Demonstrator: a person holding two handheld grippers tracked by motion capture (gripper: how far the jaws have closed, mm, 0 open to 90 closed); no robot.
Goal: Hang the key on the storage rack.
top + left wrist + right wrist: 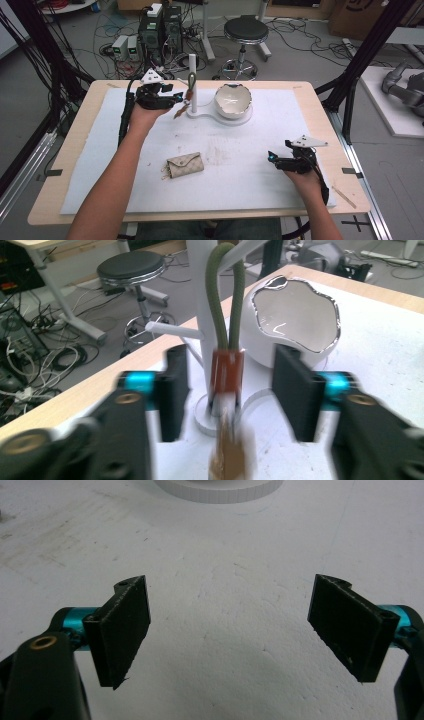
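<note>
Left gripper view shows my left gripper [230, 390] released around the green-looped keychain [227, 340] hung on the far white stand [202, 315], so next I back away, right gripper [230, 630] idle open.

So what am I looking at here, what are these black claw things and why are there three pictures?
A person sits at a table with a hand-held two-jaw gripper in each hand. One camera looks down from above; the other two ride on the grippers and look along their jaws. On the white mat lie a small pouch and a white stand joined to a bowl. A green loop with a brown tag hangs from the stand. The left gripper is open around that tag without pressing it. The right gripper is open with nothing in it, low over the mat.
</note>
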